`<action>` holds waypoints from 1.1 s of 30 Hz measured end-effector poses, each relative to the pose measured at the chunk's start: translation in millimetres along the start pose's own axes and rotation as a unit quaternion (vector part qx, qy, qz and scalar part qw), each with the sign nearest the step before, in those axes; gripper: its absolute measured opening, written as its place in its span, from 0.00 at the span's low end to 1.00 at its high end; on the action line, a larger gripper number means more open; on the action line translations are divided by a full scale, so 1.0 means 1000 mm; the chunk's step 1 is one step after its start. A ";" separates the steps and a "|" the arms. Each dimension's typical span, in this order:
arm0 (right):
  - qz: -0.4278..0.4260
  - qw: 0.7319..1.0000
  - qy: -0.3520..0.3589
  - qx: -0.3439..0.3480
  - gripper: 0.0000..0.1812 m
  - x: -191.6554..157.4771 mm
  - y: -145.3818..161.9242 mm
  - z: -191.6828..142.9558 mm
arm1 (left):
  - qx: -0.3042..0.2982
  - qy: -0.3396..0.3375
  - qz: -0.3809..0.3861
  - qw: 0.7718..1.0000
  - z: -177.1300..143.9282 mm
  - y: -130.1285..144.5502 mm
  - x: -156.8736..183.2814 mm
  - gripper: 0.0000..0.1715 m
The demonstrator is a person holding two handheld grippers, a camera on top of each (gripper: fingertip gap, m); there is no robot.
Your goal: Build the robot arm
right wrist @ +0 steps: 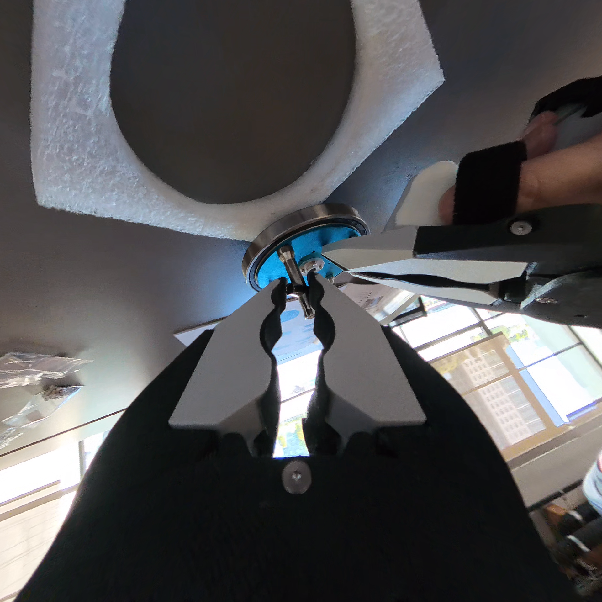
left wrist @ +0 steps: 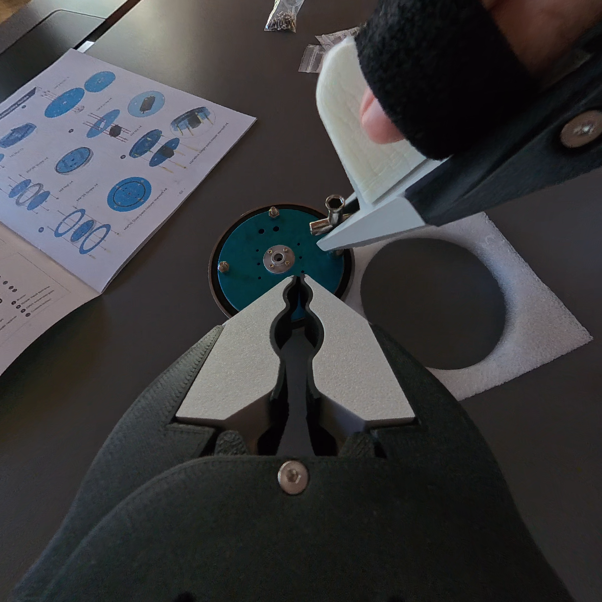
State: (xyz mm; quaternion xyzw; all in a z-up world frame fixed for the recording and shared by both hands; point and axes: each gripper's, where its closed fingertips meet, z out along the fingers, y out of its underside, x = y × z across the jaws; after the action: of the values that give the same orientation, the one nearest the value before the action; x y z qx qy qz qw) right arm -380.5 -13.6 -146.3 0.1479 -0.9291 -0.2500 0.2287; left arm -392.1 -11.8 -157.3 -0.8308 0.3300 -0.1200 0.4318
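A blue disc [left wrist: 250, 260] with a metal hub and several upright studs sits inside a steel ring [right wrist: 293, 221] on the dark table. My left gripper [left wrist: 298, 277] is shut, its tips resting on the disc just in front of the hub; it also shows in the right wrist view [right wrist: 335, 260]. My right gripper [right wrist: 294, 278] is shut on a small metal cross socket wrench [right wrist: 294, 270]. The wrench [left wrist: 325, 221] stands over a stud at the disc's right edge. The right gripper [left wrist: 332, 224] comes in from the upper right of the left wrist view.
A white foam sheet [left wrist: 521, 309] with a round cut-out lies right of the disc, touching the ring. An open instruction booklet [left wrist: 97, 163] lies to the left. A bag of screws [left wrist: 283, 16] and small clear bags [left wrist: 312, 58] lie at the far side.
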 end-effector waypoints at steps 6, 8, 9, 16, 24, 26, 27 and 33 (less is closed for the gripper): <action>0.077 0.995 -0.055 -0.005 0.07 -0.003 -0.001 0.000 | 0.003 0.001 -0.001 1.000 0.001 -0.001 0.001 0.00; 0.093 0.993 -0.068 -0.006 0.07 -0.004 -0.001 0.000 | 0.005 0.002 -0.001 1.000 0.001 -0.001 0.001 0.00; 0.099 0.993 -0.072 -0.006 0.08 -0.003 -0.001 0.000 | 0.005 0.002 -0.001 1.000 0.001 -0.001 0.002 0.00; 0.084 0.994 -0.070 0.024 0.13 -0.001 0.011 -0.002 | 0.005 0.000 0.003 1.000 0.001 -0.001 0.002 0.00; 0.034 0.998 -0.032 0.034 0.14 0.003 0.009 -0.002 | 0.006 0.002 0.000 1.000 0.001 -0.002 0.002 0.00; 0.012 0.999 -0.026 0.032 0.09 0.001 0.007 -0.002 | 0.005 0.001 0.001 1.000 0.001 -0.002 0.002 0.00; 0.004 0.999 -0.021 0.033 0.09 0.002 0.005 -0.002 | 0.005 0.001 0.001 1.000 0.001 -0.002 0.002 0.00; -0.018 1.000 -0.016 0.020 0.08 0.002 0.007 0.000 | 0.005 0.002 0.001 1.000 0.002 -0.002 0.002 0.00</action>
State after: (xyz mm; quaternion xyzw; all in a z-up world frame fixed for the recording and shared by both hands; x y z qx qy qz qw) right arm -383.0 -8.9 -141.8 0.1650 -0.9346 -0.2379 0.2064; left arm -389.0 -11.4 -157.2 -0.8282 0.3312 -0.1228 0.4351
